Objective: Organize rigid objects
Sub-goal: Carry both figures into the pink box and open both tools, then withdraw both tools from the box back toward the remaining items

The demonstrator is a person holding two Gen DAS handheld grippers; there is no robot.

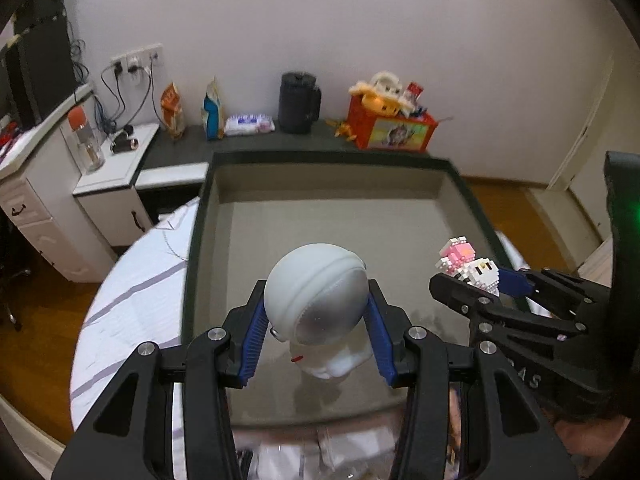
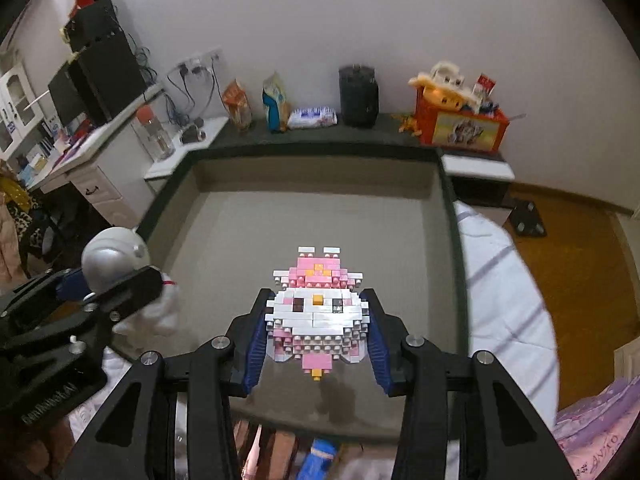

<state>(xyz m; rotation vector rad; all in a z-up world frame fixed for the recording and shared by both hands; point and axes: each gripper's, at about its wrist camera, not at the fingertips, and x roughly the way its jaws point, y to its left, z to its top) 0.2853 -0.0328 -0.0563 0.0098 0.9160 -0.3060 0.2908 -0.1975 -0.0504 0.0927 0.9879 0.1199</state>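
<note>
The astronaut (image 1: 316, 300) sat clamped by its helmet between the blue pads (image 1: 254, 336) of the left gripper (image 1: 316, 320), its white body hanging below the helmet over the near part of the tray (image 1: 324, 164); whether its feet touched the tray floor could not be told, though a faint reflection lay under it; the brick figure (image 2: 316, 312), pink above and white across the face, was held the same way in the right gripper (image 2: 316, 328), jaws narrowed onto its sides, over the tray's near middle and seemingly off the floor; in the left view the figure sat toward the tray's right rim, the astronaut left of it, the two well apart.

The tray itself, grey inside with a dark rim, looked bare apart from these two; it lay on a striped white bedsheet (image 1: 132, 280); beyond the tray's far rim ran a dark shelf (image 1: 248, 140) with snack bags, a black jug (image 1: 298, 104) and a red box (image 1: 390, 130) of toys.

The step in hand appeared to be placing, both toys carried in together; the next move would call for lowering each until its base met the floor, keeping them upright and apart, then easing the jaws wide; the astronaut, top-heavy and gripped by a round helmet, might tip on release; the brick figure could shed pieces if squeezed or dropped.
</note>
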